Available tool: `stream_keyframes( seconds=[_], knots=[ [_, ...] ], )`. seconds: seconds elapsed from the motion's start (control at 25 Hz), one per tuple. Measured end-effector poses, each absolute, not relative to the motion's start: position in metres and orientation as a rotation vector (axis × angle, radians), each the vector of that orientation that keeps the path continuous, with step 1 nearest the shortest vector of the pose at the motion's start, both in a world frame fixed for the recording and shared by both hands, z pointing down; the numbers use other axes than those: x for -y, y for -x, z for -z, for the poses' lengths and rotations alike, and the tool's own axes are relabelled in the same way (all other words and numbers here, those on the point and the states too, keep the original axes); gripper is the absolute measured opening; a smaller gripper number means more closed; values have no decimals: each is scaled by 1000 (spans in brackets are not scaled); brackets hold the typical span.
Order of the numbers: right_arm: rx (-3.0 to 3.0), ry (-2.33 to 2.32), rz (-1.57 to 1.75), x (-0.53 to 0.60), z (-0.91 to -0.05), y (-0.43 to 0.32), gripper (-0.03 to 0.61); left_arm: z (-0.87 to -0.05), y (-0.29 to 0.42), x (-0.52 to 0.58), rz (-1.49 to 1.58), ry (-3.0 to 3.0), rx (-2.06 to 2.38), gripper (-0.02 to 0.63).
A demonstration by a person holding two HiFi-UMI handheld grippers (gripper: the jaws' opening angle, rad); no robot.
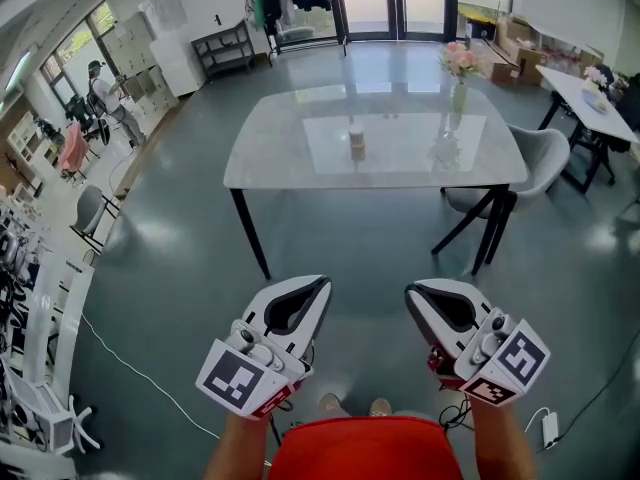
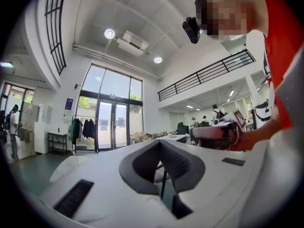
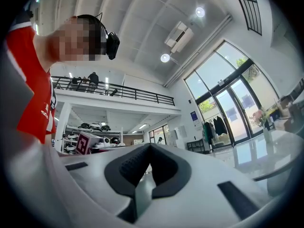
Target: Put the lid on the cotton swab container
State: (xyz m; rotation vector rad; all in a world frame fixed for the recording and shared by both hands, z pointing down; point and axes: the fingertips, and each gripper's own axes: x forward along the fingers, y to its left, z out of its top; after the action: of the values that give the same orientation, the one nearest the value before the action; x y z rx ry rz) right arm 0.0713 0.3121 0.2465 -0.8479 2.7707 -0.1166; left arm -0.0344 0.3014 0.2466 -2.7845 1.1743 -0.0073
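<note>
A small cylindrical container (image 1: 356, 143) stands near the middle of the white table (image 1: 270, 158), far ahead of me. I cannot make out its lid. My left gripper (image 1: 317, 288) and right gripper (image 1: 414, 292) are held side by side low in the head view, well short of the table. Both point toward the table and stand shut with nothing between the jaws. In the left gripper view the left gripper (image 2: 159, 143) has its dark pads together, tilted up at the room. The right gripper (image 3: 149, 147) looks the same in its own view.
A vase of pink flowers (image 1: 458, 73) stands at the table's far right, with a clear glassy shape (image 1: 444, 152) in front of it. A grey chair (image 1: 540, 163) sits at the right side. Another table (image 1: 585, 93), shelves and a white floor cable (image 1: 140, 368) lie around.
</note>
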Motion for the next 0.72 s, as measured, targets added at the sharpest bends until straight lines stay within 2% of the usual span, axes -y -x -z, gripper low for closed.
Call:
stream_keyframes(
  seconds=[0.4,0.72],
  knots=[
    [-2786,827,81,-271,-246,-101,17,-240,21,-261,9,2724,-1243,18],
    [-2796,868,93,-213,-262,-96,17,-255,36,-200,-24,2724,-1261,18]
  ],
)
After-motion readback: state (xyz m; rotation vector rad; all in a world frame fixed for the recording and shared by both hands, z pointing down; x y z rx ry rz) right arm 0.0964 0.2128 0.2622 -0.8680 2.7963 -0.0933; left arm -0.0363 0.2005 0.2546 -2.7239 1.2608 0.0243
